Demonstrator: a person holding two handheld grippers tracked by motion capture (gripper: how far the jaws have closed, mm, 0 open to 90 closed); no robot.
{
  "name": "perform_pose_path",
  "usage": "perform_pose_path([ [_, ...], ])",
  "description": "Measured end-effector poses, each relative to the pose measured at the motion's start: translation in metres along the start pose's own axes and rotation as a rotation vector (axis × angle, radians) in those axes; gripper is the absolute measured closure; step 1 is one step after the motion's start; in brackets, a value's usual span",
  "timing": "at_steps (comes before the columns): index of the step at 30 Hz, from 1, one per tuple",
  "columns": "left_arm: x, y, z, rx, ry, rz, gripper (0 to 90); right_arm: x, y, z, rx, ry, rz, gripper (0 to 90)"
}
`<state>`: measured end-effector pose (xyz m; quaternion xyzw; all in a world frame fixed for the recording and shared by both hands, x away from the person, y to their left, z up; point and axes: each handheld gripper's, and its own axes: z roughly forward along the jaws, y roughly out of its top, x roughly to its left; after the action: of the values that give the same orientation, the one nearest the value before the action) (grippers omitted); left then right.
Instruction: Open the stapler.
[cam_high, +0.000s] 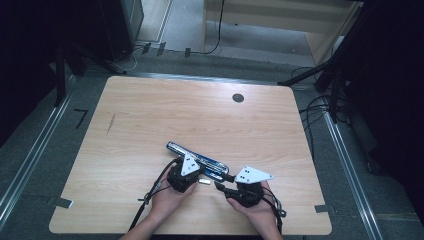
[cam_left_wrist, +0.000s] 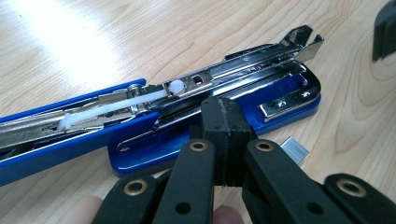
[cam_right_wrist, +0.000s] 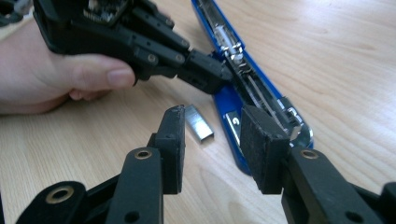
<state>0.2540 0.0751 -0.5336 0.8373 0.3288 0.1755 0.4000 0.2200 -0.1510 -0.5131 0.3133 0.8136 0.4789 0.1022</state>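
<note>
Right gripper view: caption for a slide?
Open right gripper nears a staple strip beside an opened blue stapler.

A blue stapler (cam_high: 197, 158) is lying open at a slant on the wooden worktop (cam_high: 150, 120). The left tool (cam_high: 194, 176) is touching its near side, while the right tool (cam_high: 220, 186) is hovering just beside a small staple strip (cam_high: 204, 181).

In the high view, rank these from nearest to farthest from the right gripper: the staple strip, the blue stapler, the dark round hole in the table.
From the right gripper:
1. Staple strip, just to its left.
2. Blue stapler, lying open just beyond.
3. Dark round hole, near the table's far edge.
</note>
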Motion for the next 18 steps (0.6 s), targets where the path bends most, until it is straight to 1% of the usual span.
perform_pose_path([
  [2, -0.0001, 0.0000, 0.0000, 0.000, 0.001, -0.001, 90.0, 0.0004, -0.0023, 0.0025, 0.005, 0.007, -0.002, 62.0],
  [3, 0.0000, 0.0000, -0.0001, 0.001, 0.000, -0.001, 90.0, -0.0001, -0.0039, 0.0046, 0.011, 0.014, 0.000, 64.5],
  [4, 0.0000, 0.0000, -0.0001, 0.001, 0.000, -0.001, 90.0, -0.0001, -0.0039, 0.0046, 0.011, 0.014, 0.000, 64.5],
  [5, 0.0003, 0.0000, -0.0002, 0.002, -0.002, -0.001, 90.0, -0.0009, -0.0046, 0.0058, 0.014, 0.012, 0.009, 70.0],
  [7, 0.0000, 0.0000, -0.0002, 0.002, 0.000, 0.000, 90.0, -0.0019, -0.0049, 0.0057, 0.010, 0.011, 0.016, 75.0],
  [8, 0.0000, 0.0000, -0.0002, 0.002, 0.000, 0.000, 90.0, -0.0019, -0.0049, 0.0057, 0.010, 0.011, 0.016, 75.0],
  [9, 0.0001, 0.0000, -0.0002, 0.002, -0.001, 0.000, 90.0, -0.0028, -0.0052, 0.0054, -0.001, 0.001, 0.017, 82.1],
  [10, 0.0001, 0.0000, -0.0002, 0.002, -0.001, 0.000, 90.0, -0.0028, -0.0052, 0.0054, -0.001, 0.001, 0.017, 82.1],
  [11, 0.0000, 0.0000, -0.0002, 0.002, 0.000, 0.000, 90.0, -0.0045, -0.0056, 0.0060, -0.004, -0.014, 0.021, 88.3],
  [12, 0.0000, 0.0000, -0.0002, 0.002, 0.000, 0.000, 90.0, -0.0045, -0.0056, 0.0060, -0.004, -0.014, 0.021, 88.3],
  [13, 0.0001, 0.0000, -0.0002, 0.002, -0.001, 0.001, 90.0, -0.0050, -0.0059, 0.0066, -0.004, -0.025, 0.017, 90.0],
  [16, 0.0001, 0.0000, -0.0004, 0.003, 0.003, 0.003, 90.0, -0.0058, -0.0069, 0.0100, -0.003, -0.042, 0.010, 90.0],
  [18, 0.0003, -0.0002, -0.0006, 0.001, 0.011, -0.004, 90.0, -0.0057, -0.0073, 0.0114, 0.002, -0.030, 0.005, 90.0],
])
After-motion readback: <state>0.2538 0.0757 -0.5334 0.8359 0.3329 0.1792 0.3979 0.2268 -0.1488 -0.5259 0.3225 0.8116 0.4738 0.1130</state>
